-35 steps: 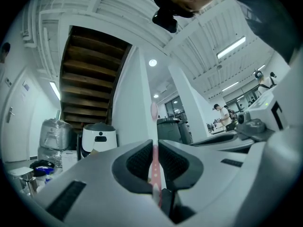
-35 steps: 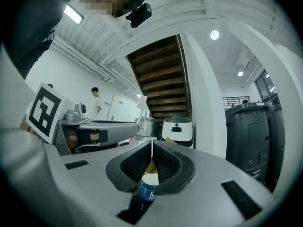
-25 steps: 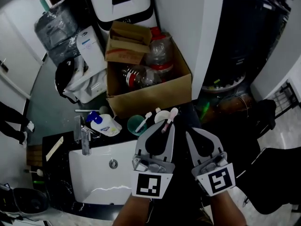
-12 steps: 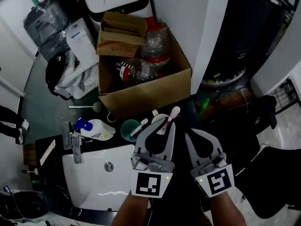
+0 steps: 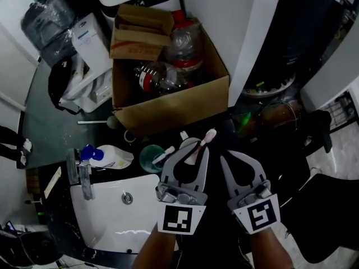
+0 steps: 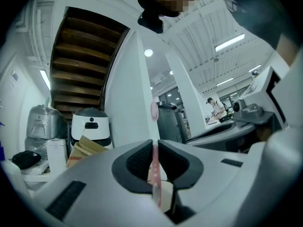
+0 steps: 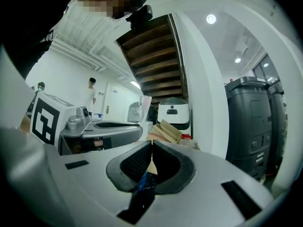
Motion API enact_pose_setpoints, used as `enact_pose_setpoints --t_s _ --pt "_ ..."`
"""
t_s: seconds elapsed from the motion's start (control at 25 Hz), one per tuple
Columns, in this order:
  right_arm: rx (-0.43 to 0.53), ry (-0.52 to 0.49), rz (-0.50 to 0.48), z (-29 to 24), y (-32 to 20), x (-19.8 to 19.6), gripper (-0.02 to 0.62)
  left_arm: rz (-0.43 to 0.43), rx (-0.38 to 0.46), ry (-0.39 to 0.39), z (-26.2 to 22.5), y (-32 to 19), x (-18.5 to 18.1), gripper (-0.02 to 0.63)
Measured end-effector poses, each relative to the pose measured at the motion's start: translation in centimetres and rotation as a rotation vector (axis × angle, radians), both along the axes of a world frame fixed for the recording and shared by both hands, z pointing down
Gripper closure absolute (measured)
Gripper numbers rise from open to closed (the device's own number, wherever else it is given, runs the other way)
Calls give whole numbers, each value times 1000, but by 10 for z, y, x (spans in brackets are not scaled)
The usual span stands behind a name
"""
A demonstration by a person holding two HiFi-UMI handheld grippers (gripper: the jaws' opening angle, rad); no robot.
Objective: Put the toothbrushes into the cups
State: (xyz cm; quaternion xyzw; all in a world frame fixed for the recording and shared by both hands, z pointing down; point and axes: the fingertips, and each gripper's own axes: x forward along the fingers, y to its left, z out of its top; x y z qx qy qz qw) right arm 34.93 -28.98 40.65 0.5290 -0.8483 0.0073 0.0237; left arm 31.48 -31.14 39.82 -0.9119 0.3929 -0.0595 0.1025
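My left gripper point(image 5: 194, 148) is shut on a pink toothbrush point(image 5: 205, 139), whose head sticks out past the fingertips over the dark counter. In the left gripper view the brush point(image 6: 154, 113) stands upright between the pads of that gripper point(image 6: 155, 144). A green cup point(image 5: 149, 157) with a white toothbrush point(image 5: 164, 153) in it stands just left of the left gripper. A white cup is mostly hidden under that gripper. My right gripper point(image 5: 229, 157) hovers beside it, and in the right gripper view it point(image 7: 151, 144) is shut on a thin dark blue handle point(image 7: 142, 183).
A cardboard box point(image 5: 174, 112) of plastic bottles stands behind the cups. The white sink point(image 5: 112, 223), its faucet point(image 5: 83, 179) and a blue-capped soap bottle point(image 5: 106, 157) are at the left. A white pillar point(image 5: 224, 43) and a black bin point(image 5: 303, 32) stand beyond.
Both grippers have moved together, lower and a little to the right over the counter. The sink and green cup now lie further left. Both grips are unchanged.
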Motion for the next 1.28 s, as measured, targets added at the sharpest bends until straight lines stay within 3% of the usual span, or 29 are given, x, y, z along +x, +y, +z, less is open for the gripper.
enact_pose_setpoints --t_s 0.72,0.88,1.28 --pt "-18 1 -24 11 -2 -5 561 -40 6 -60 11 3 -6 561" --pt "-22 -2 -27 12 0 -10 561 -43 4 -70 13 5 -8 525" --pt "-18 23 -45 12 3 -22 561 -61 -15 -62 16 10 -19 520"
